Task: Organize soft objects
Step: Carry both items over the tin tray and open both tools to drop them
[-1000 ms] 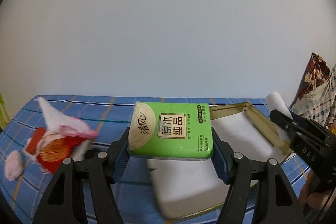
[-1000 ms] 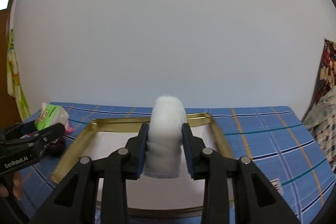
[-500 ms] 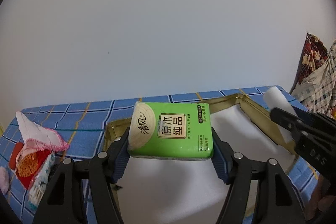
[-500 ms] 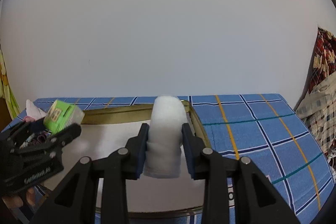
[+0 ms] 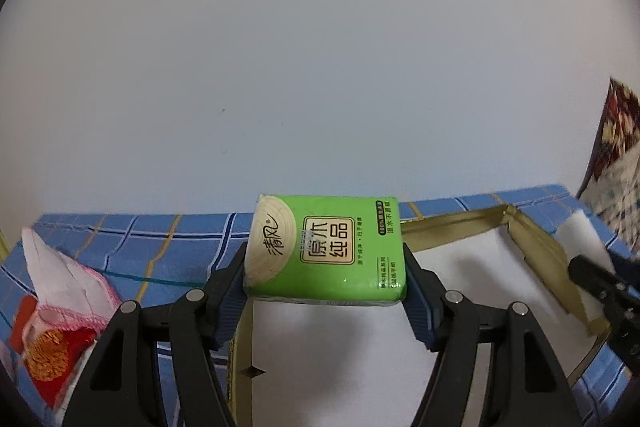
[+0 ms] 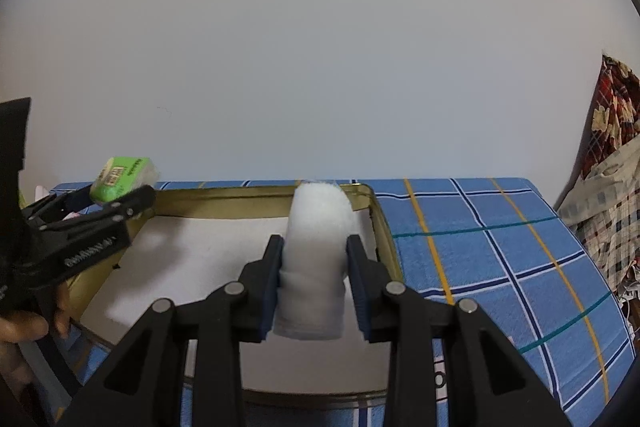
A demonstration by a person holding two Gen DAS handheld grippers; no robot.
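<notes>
My left gripper [image 5: 325, 279] is shut on a green tissue pack [image 5: 326, 251] and holds it over the left part of a gold-rimmed tray [image 5: 452, 231] with a white floor. My right gripper [image 6: 315, 267] is shut on a rolled white towel [image 6: 316, 259] and holds it above the tray's right side [image 6: 384, 235]. The left gripper and its pack [image 6: 120, 179] show at the left of the right wrist view. The right gripper's towel [image 5: 580, 239] shows at the right edge of the left wrist view.
A blue checked cloth [image 6: 480, 227] covers the table. A pile of soft things, white and pink cloth [image 5: 68, 279] over a red and orange item [image 5: 48, 359], lies left of the tray. Patterned fabric [image 6: 612, 131] hangs at the far right. A plain wall stands behind.
Both grippers have swung with their loads. The left gripper has shifted left, so the tray's left rim now lies under it. The right gripper has moved toward the tray's right side.
</notes>
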